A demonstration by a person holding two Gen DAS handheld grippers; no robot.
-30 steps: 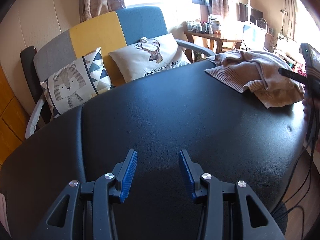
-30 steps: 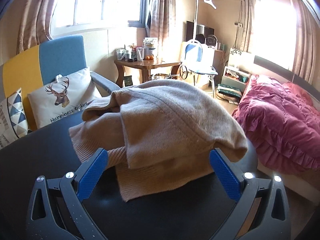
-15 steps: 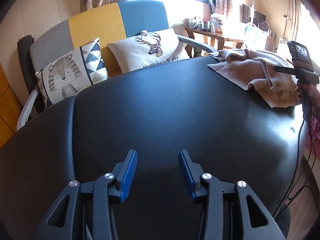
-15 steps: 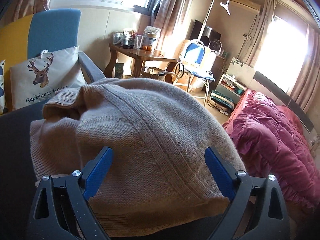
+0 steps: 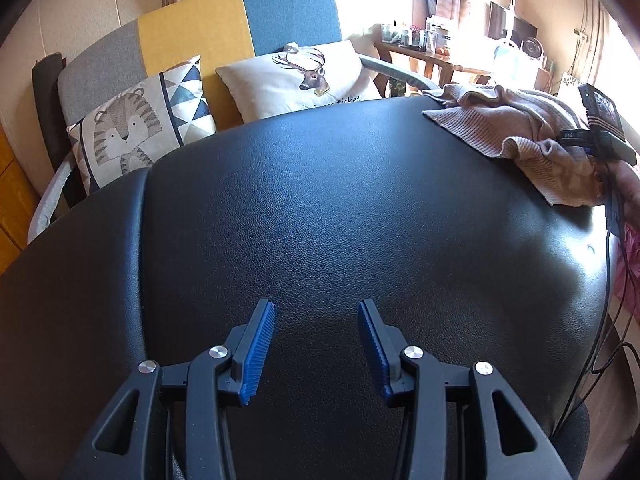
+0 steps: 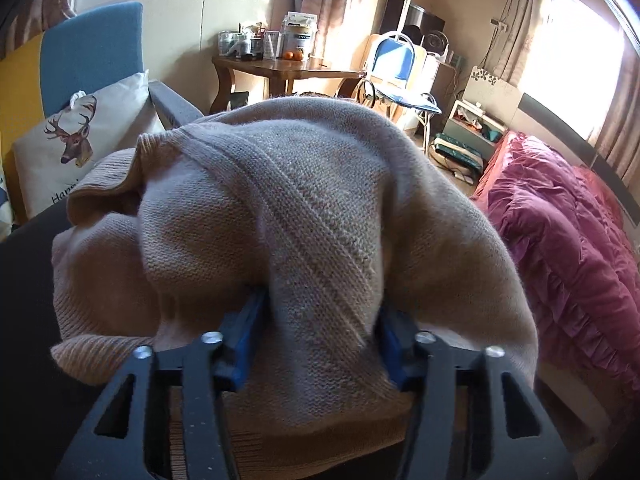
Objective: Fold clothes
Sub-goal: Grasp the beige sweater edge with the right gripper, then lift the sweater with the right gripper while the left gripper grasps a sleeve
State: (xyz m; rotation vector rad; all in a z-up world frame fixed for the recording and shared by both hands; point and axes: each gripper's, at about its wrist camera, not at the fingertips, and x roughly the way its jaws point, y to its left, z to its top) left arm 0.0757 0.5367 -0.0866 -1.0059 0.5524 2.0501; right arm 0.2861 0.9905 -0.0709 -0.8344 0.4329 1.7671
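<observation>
A beige knit sweater (image 6: 304, 208) lies bunched at the far right of the black padded table (image 5: 320, 200). In the right wrist view it fills the middle, draped over both blue pads. My right gripper (image 6: 318, 308) is shut on a thick fold of the sweater, its fingertips buried in the knit. From the left wrist view the sweater (image 5: 516, 128) is seen with the right gripper's black body (image 5: 604, 128) pushed into its near edge, a hand (image 5: 628, 188) behind it. My left gripper (image 5: 316, 344) hovers open over bare table at the near side, far from the sweater.
Behind the table stands a colour-block armchair (image 5: 280, 12) with a tiger cushion (image 5: 132, 128) and a deer cushion (image 5: 308, 76). Cables (image 5: 608, 320) hang off the table's right edge. A pink quilted bed (image 6: 560, 232), a wooden side table (image 6: 280, 68) and a blue folding chair (image 6: 394, 60) lie beyond.
My right gripper has pushed forward into the sweater and its jaws have closed from wide open onto a fold. The left gripper has stayed open, tilting slightly.
</observation>
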